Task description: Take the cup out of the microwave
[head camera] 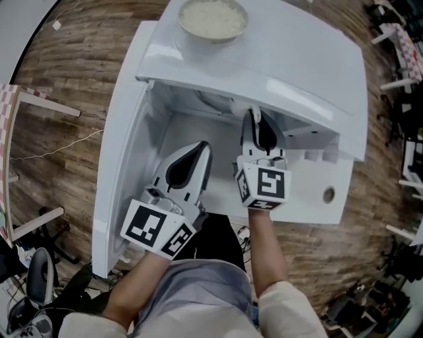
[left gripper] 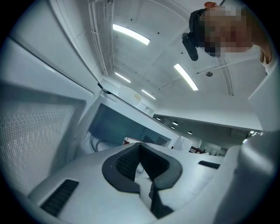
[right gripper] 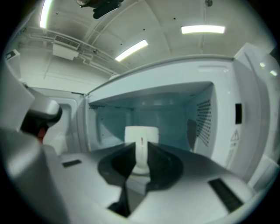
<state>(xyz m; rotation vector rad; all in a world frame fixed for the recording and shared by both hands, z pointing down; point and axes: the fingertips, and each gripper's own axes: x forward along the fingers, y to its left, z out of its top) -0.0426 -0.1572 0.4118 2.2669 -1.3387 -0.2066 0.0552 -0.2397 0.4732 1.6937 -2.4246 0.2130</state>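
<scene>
White cylindrical cup (right gripper: 141,131) pinched in right gripper (right gripper: 140,147), frame centre, inside white microwave (right gripper: 218,113). Draw out level, slow, clear of doorway; left gripper (left gripper: 140,145) closed, empty.

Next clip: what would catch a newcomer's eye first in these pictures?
The white microwave fills the head view, its door swung open to the left and a bowl of rice sitting on its top. The right gripper reaches into the cavity with its jaws closed on a white cup. The left gripper hangs shut and empty in front of the opening.
</scene>
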